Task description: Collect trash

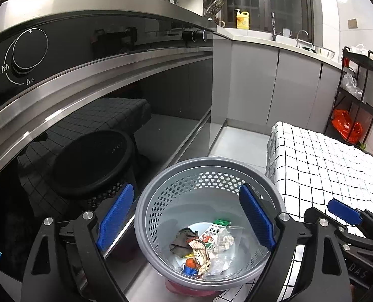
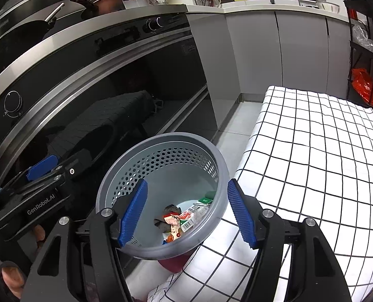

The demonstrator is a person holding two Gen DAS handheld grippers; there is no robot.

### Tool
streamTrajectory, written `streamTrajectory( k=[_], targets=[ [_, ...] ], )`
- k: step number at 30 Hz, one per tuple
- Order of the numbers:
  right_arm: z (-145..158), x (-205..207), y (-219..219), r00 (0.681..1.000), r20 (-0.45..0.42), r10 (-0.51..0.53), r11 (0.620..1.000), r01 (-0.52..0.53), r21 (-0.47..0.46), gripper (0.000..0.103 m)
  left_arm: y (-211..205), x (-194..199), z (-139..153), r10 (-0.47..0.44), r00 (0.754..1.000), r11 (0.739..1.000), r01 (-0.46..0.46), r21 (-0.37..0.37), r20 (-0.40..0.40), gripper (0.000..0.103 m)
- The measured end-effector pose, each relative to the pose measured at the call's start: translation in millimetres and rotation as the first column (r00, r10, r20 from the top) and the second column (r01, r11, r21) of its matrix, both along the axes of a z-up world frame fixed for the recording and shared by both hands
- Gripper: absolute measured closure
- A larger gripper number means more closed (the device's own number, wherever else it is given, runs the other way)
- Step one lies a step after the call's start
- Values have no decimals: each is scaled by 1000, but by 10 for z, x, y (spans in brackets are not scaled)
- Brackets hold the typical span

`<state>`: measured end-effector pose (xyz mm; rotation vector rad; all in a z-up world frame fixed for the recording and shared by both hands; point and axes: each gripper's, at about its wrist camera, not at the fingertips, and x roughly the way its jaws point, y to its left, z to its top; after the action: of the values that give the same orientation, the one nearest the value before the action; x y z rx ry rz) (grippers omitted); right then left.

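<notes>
Two grippers, mine, both spread wide and empty: left gripper [image 1: 186, 216], right gripper [image 2: 187, 214], hovering over the grey perforated bin [image 1: 274, 193]. Trash [image 1: 201, 246], including a carton and wrappers, lies at its bottom. Risk: bin stands beside the checked tablecloth [image 2: 312, 151]; a careless finger clipping the rim could tip it, I judge.

Both grippers are matte black with angular, cut-out frames and round silver screws at the joints. The left gripper [image 1: 186, 216] and right gripper [image 2: 187, 214] each carry two blue, ribbed fingers [image 1: 255, 216]. White lettering "GenRobot.AI" marks the left gripper's body in the right wrist view. A bare fingertip [image 2: 11, 279] shows near left.
</notes>
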<state>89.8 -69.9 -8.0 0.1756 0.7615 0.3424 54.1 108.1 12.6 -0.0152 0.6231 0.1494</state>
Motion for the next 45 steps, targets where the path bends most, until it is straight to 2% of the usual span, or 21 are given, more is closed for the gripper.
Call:
streamTrajectory(
  k=[14,45],
  targets=[
    [-3,-16,-20,1000,5,-14,1000,14,-4,38,18,1,10,4,1000,1000,-4,0,4,7],
    [-12,0,-25,1000,4,-12,1000,12,-12,37,49,25,-20,25,1000,1000,-25,-8,-12,6]
  ],
)
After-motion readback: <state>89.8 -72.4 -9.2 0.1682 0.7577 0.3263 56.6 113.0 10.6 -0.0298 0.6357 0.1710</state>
